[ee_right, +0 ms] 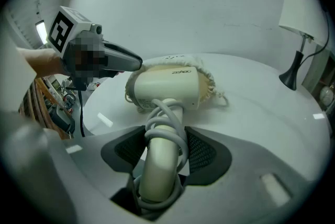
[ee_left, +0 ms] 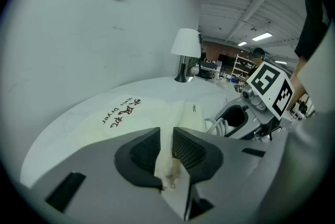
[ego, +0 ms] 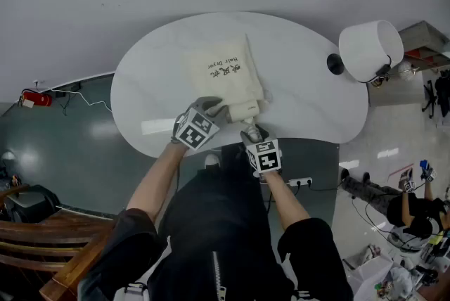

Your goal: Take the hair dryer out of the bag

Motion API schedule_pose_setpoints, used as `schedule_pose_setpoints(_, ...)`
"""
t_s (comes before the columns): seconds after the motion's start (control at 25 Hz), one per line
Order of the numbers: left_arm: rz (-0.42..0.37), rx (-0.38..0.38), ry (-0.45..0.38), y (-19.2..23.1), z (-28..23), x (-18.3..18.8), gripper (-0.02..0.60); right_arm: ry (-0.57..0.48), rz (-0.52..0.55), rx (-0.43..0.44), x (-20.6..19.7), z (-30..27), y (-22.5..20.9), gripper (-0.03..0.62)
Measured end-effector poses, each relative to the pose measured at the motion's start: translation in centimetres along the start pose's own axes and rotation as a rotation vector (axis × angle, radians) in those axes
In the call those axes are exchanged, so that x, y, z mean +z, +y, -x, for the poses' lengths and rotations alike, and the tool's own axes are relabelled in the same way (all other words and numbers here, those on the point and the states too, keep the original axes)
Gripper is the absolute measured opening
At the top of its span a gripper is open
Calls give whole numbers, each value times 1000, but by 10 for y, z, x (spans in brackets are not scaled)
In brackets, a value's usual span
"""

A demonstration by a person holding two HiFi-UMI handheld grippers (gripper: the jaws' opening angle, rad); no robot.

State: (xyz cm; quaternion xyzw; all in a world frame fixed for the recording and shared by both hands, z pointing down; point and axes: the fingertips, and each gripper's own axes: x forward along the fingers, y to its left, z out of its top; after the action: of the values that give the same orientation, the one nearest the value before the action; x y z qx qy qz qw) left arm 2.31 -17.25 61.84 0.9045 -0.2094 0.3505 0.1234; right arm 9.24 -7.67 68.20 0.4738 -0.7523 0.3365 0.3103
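A cream cloth bag (ego: 219, 73) with dark print lies on the white oval table (ego: 309, 81). My left gripper (ego: 209, 112) is shut on the bag's near edge, and the cloth (ee_left: 166, 157) fills the narrow gap between its pads. The white hair dryer (ee_right: 167, 87) sticks out of the bag's gathered mouth (ee_right: 210, 80), body still partly inside. My right gripper (ee_right: 163, 152) is shut on its handle, which has the cord wound round it. In the head view the right gripper (ego: 253, 132) sits at the table's near edge, just right of the left one.
A white table lamp (ego: 370, 50) stands at the table's right end on a dark base (ego: 335, 64). A wooden chair (ego: 42, 236) is at lower left. A power strip (ego: 299, 182) lies on the floor below the table. Another person sits far right.
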Motion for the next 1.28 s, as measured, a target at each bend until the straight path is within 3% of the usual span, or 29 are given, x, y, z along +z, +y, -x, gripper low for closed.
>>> schedule_pose_setpoints(0.68,42,22,-51,-13,37,-14,71,-77,-90,-10,-9,46,0,225)
schedule_pose_setpoints(0.92,118,47,-116,-10,64,-17,71,-138,-131,17,8,60,10,225)
schedule_pose_setpoints(1.28,143,108,-202,-6,111,-12,71,-272,-146,87,59,93,40,225)
